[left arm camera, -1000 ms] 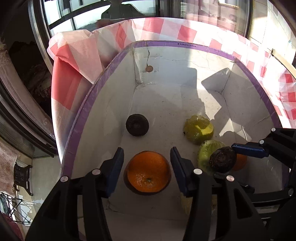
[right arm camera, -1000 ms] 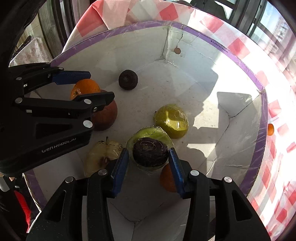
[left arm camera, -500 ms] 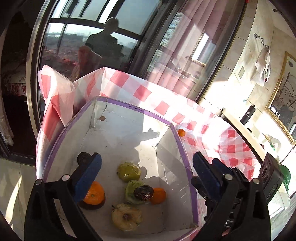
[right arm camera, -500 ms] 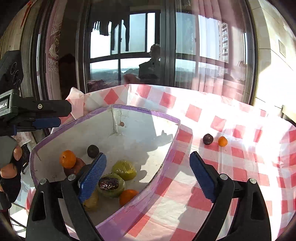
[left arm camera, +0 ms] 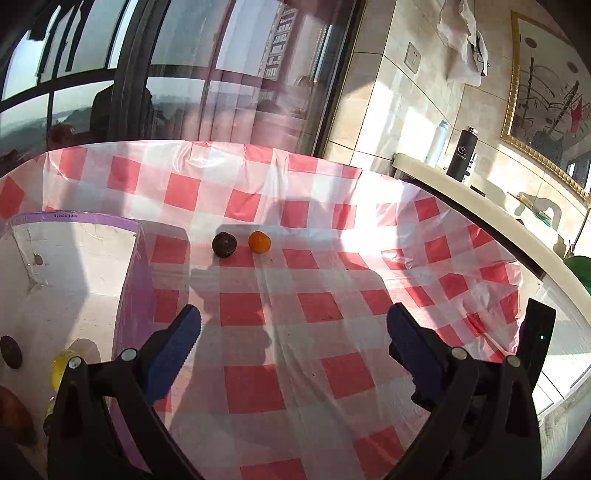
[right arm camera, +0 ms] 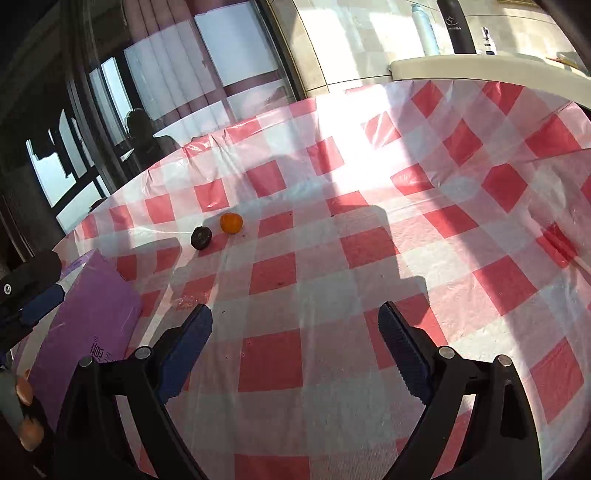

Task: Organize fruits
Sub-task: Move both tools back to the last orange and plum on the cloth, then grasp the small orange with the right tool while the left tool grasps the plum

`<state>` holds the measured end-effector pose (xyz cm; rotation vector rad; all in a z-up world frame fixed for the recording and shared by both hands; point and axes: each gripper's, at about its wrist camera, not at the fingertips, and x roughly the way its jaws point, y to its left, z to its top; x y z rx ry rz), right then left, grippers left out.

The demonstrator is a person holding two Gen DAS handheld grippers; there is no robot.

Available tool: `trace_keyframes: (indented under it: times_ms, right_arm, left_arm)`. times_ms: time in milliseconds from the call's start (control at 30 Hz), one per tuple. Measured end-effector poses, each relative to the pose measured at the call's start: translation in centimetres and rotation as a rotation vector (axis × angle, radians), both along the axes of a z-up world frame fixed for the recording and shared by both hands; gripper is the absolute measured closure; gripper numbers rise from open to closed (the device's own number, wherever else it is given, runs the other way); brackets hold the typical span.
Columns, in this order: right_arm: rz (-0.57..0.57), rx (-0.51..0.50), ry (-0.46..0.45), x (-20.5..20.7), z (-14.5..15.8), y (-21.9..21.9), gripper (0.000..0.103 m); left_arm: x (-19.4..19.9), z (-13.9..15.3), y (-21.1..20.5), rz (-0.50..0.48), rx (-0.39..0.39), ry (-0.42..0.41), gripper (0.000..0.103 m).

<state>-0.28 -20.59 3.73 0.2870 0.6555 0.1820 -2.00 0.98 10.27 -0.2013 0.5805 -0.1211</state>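
Left gripper and right gripper released, empty. Box interior (fruit at lower left) in left view only; dark fruit beside orange, no long axis discernible.

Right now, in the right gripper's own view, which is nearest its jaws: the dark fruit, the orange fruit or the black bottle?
1. dark fruit, ahead to the left on the cloth.
2. orange fruit, just beyond it.
3. black bottle, far off on the ledge, upper right.

Home, high-rise flat: desk under red-and-white checked plastic cloth; tall dark-framed windows with pink curtains; tiled wall; gilt-framed painting; ledge with black flask, spray can.
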Motion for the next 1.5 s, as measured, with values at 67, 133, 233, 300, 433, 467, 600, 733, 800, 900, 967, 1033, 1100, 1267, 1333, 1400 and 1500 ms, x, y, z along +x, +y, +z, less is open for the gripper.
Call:
trace_keyframes:
  times_ms: [67, 133, 233, 300, 433, 467, 600, 733, 800, 900, 967, 1033, 1100, 1267, 1333, 1400, 1500]
  right_arm:
    - [-0.007, -0.017, 0.018, 0.7, -0.9, -0.5, 0.015]
    - [-0.012, -0.018, 0.026, 1.7, -1.5, -1.0, 0.015]
    - [-0.017, -0.003, 0.028, 3.6, -1.5, -1.3, 0.015]
    - [-0.015, -0.013, 0.024, 5.2, -1.4, -1.0, 0.015]
    - [0.044, -0.034, 0.052, 10.2, -1.6, 0.2, 0.015]
    - [0.073, -0.037, 0.055, 11.6, -1.7, 0.6, 0.015]
    - [0.224, -0.093, 0.086, 17.9, -2.0, 3.9, 0.023]
    - [0.431, -0.169, 0.131, 23.0, -2.5, 8.6, 0.028]
    - [0.551, -0.209, 0.147, 24.7, -2.8, 11.0, 0.031]
    - [0.647, -0.253, 0.143, 26.0, -2.9, 13.7, 0.034]
    - [0.691, -0.268, 0.133, 26.4, -2.8, 15.1, 0.038]
    - [0.700, -0.356, 0.108, 26.3, -2.9, 16.6, 0.043]
    - [0.704, -0.401, 0.089, 25.8, -2.9, 17.2, 0.053]
    - [0.596, -0.372, 0.049, 24.0, -2.2, 15.0, 0.067]
    - [0.518, -0.276, 0.047, 22.5, -1.7, 12.4, 0.067]
    - [0.403, -0.192, 0.046, 20.6, -1.5, 9.4, 0.067]
    - [0.229, 0.042, 0.051, 18.2, -2.0, 3.8, 0.067]
  left_arm:
    - [3.5, -2.6, 0.4, 0.070, -0.004, 0.051, 0.002]
    - [6.6, -4.5, 1.3, 0.146, -0.019, 0.099, 0.002]
    - [10.4, -6.5, 2.9, 0.201, -0.032, 0.128, 0.002]
    - [12.3, -7.4, 3.6, 0.209, -0.025, 0.140, 0.002]
    - [13.9, -8.7, 4.4, 0.153, -0.054, 0.194, 0.002]
    - [13.7, -8.7, 4.5, 0.133, -0.059, 0.179, 0.002]
    - [13.8, -8.9, 4.9, 0.116, -0.100, 0.182, 0.002]
    - [13.8, -9.1, 5.0, 0.137, -0.111, 0.173, 0.002]
    - [13.6, -9.0, 4.6, 0.150, -0.081, 0.163, 0.002]
    - [13.6, -9.0, 4.3, 0.157, -0.059, 0.158, 0.002]
    - [13.6, -9.1, 4.5, 0.155, -0.072, 0.159, 0.002]
    - [13.7, -9.1, 4.6, 0.155, -0.073, 0.160, 0.002]
    - [13.8, -9.1, 4.6, 0.156, -0.074, 0.161, 0.002]
    - [13.9, -9.3, 4.8, 0.153, -0.086, 0.162, 0.002]
    - [14.1, -9.3, 4.9, 0.152, -0.094, 0.163, 0.002]
    - [14.2, -9.4, 5.0, 0.151, -0.104, 0.165, 0.002]
    - [14.3, -9.5, 5.1, 0.151, -0.110, 0.165, 0.002]
